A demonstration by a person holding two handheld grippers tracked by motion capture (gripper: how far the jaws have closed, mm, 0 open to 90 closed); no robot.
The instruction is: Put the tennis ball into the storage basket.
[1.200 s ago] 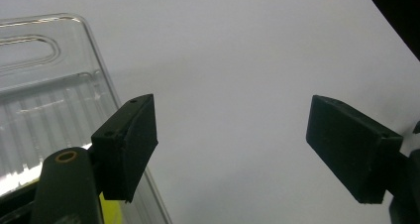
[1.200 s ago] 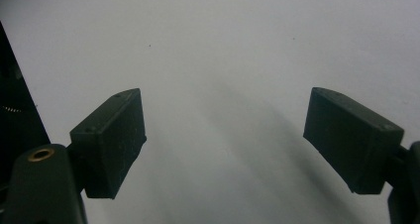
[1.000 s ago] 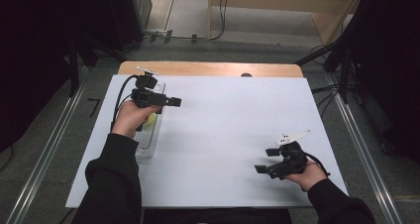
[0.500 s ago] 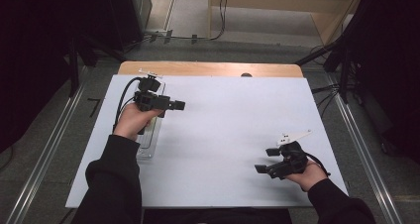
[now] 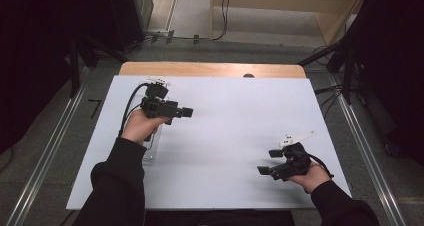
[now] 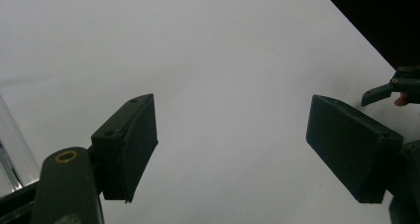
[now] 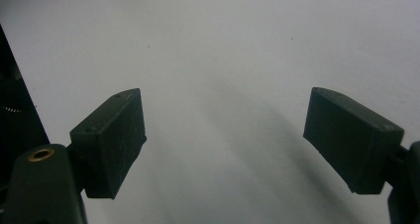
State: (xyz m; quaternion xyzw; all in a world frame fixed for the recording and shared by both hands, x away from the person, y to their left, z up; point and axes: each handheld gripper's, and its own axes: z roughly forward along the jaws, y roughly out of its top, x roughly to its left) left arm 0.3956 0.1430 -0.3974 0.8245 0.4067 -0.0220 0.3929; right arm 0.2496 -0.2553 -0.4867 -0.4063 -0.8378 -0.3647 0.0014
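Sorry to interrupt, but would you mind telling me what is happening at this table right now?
A person sits at a white table with a two-jaw gripper in each hand. The left gripper is held above a clear plastic container at the left side of the table, jaws open with nothing between them. The right gripper is near the right front corner, also open and empty. Neither gripper is touching the container at this moment.
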